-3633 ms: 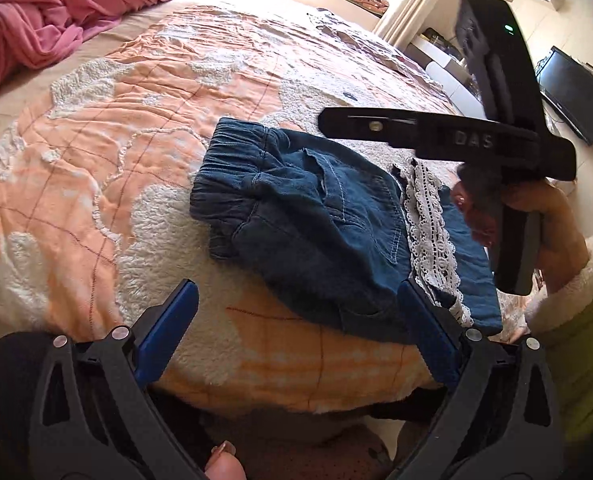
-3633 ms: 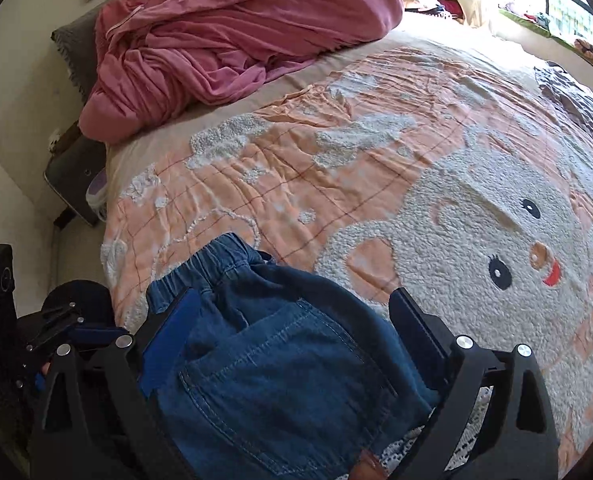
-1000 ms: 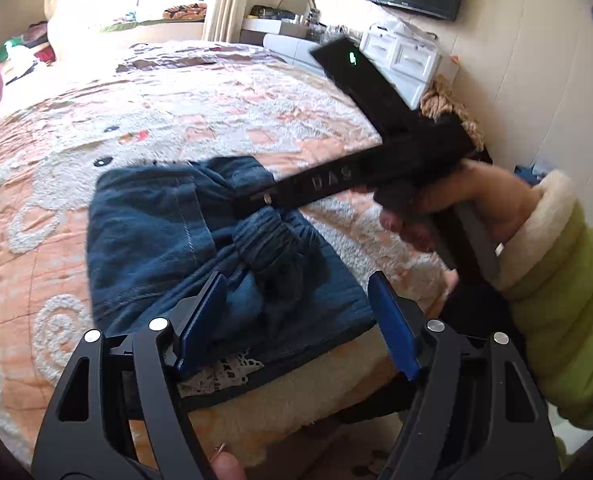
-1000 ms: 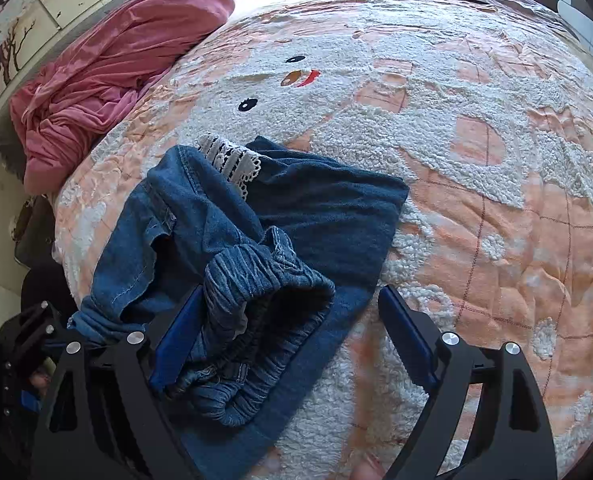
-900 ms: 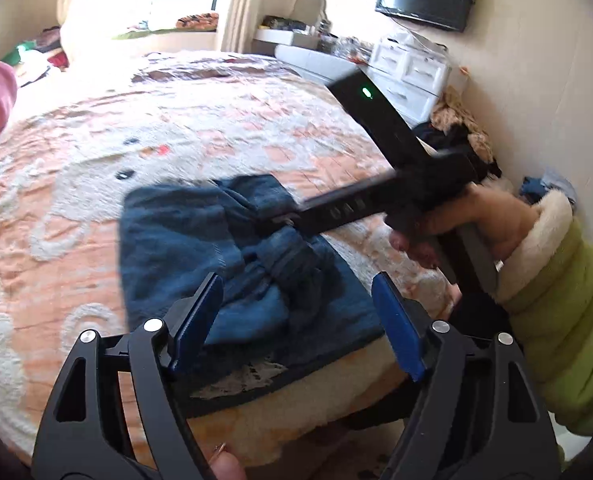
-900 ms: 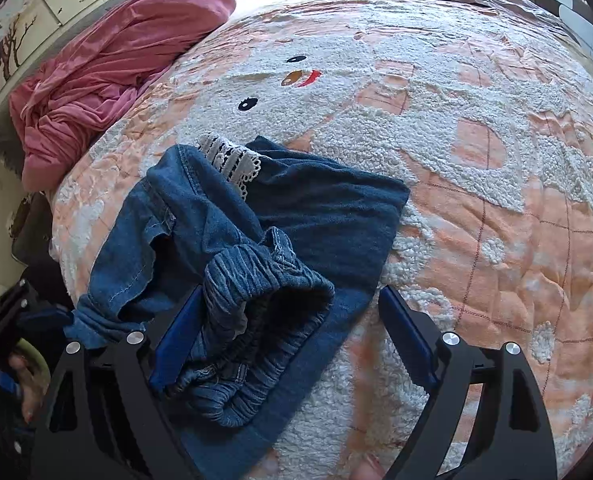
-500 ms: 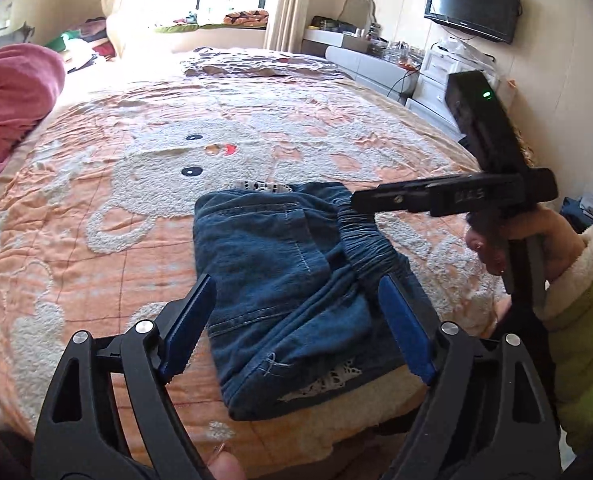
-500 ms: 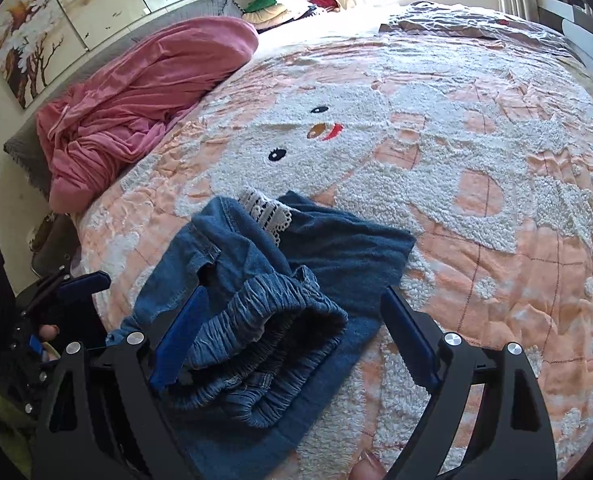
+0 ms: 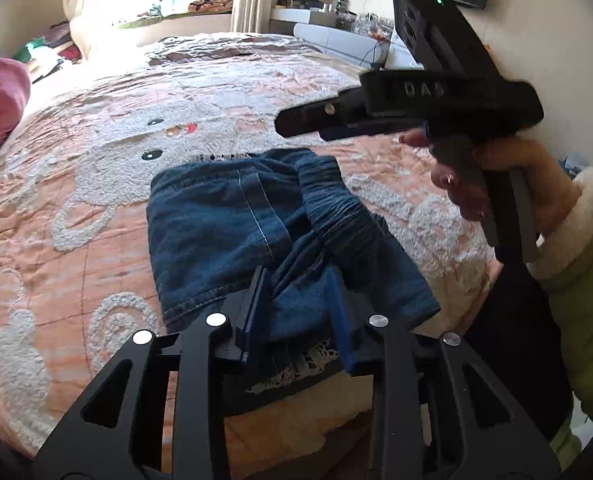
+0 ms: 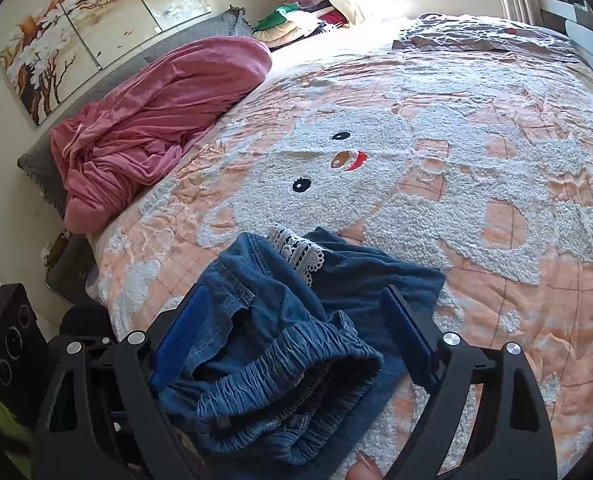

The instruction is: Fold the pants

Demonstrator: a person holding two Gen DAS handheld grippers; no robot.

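On the bed (image 9: 76, 240), near its edge closest to us, the denim pants (image 9: 224, 220) lie partly folded on the peach bear-pattern quilt (image 10: 476, 168), elastic waistband bunched on top. Our left gripper (image 9: 296, 304) has its fingers clamped on a fold of the pants at six o'clock of the pile. Our right gripper (image 10: 292, 332) hovers with fingers wide apart around the waistband (image 10: 280, 384), gripping nothing. A pink blanket (image 10: 156, 120) sits at ten o'clock.
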